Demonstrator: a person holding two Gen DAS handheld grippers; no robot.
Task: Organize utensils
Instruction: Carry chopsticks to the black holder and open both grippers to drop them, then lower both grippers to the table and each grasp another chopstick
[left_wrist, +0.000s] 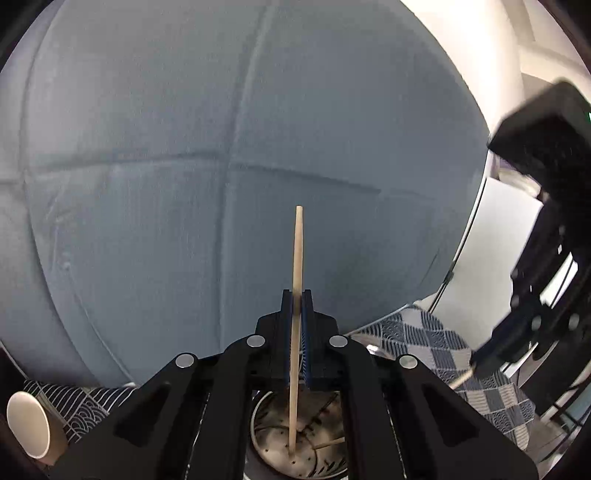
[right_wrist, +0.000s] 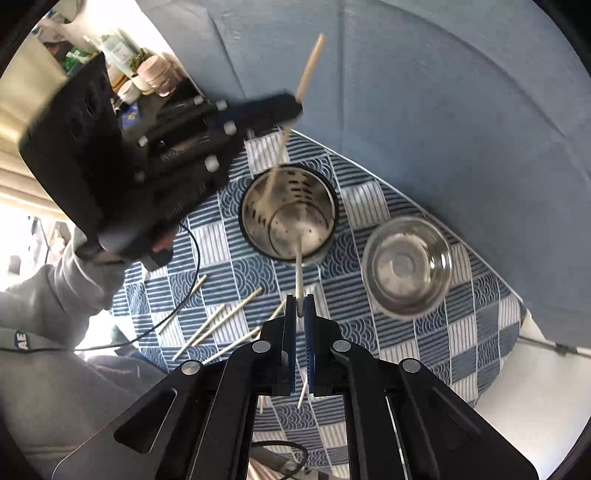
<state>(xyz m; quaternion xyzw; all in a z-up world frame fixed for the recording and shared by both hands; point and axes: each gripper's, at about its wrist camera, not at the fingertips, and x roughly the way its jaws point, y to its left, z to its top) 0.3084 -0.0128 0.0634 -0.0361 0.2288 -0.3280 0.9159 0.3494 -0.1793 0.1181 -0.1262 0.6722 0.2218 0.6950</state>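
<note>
A chopstick (left_wrist: 297, 295) is clamped in the left gripper (left_wrist: 297, 299), its lower end inside the holder (right_wrist: 288, 210). A second chopstick (right_wrist: 298, 273) is pinched by the right gripper (right_wrist: 300, 306), tip over the holder's 6 o'clock rim. Loose chopsticks (right_wrist: 221, 321) lie on the counter (right_wrist: 424, 343) at 7 o'clock of the holder, a bowl (right_wrist: 406, 266) at 4 o'clock.

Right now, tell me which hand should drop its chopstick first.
Left. Its chopstick stands upright with its tip already inside the holder. The right gripper holds its chopstick reaching over the rim.
</note>
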